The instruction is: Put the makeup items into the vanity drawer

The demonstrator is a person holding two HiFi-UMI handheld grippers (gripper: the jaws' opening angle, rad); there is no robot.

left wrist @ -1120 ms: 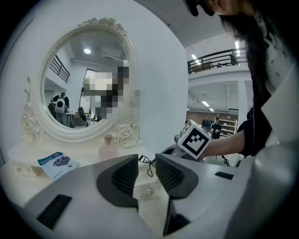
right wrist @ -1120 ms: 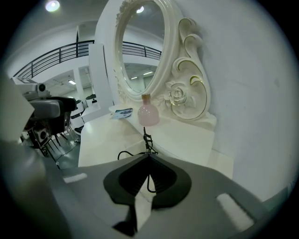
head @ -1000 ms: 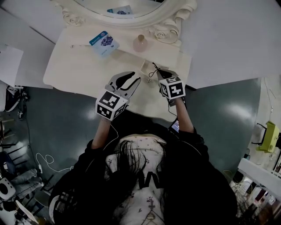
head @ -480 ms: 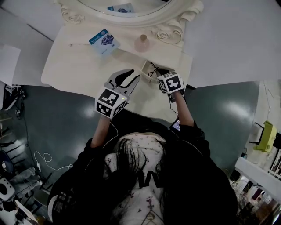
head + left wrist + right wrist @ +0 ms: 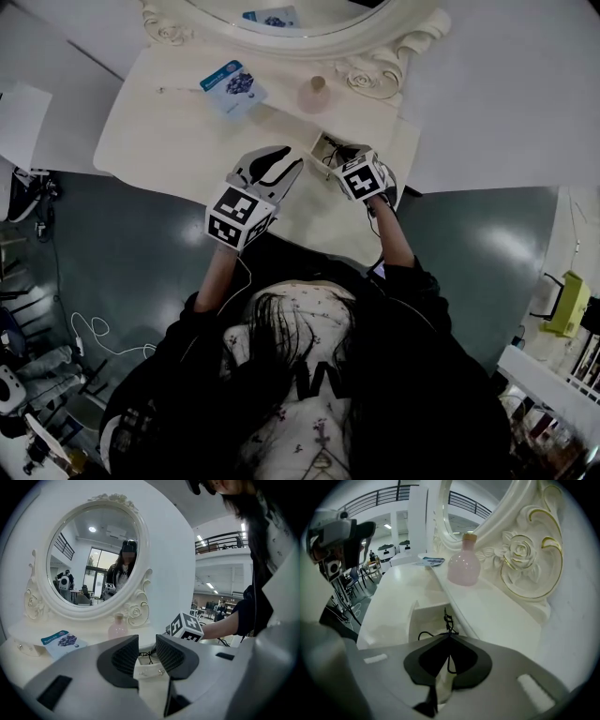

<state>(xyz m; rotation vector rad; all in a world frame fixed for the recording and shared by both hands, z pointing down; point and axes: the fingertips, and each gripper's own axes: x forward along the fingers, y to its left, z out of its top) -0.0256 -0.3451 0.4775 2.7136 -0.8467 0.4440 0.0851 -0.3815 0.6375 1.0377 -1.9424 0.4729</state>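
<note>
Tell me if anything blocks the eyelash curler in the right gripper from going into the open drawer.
Nothing visible does. The right gripper is shut on the eyelash curler, which hangs over the open drawer. The part of the drawer that shows is bare. The pink bottle stands on the ledge beyond, off the path.

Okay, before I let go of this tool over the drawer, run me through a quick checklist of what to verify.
1. Right gripper shut on the black makeup tool: ok.
2. Vanity drawer open: ok.
3. Tool over the drawer opening, not the vanity top: ok, as the right gripper view shows.
4. Left gripper open, with nothing between its jaws, free for the next item: ok.
5. All items put away: not ok; the pink bottle and the blue packet sit on the top.
6. Room left in the drawer: cannot tell.
</note>
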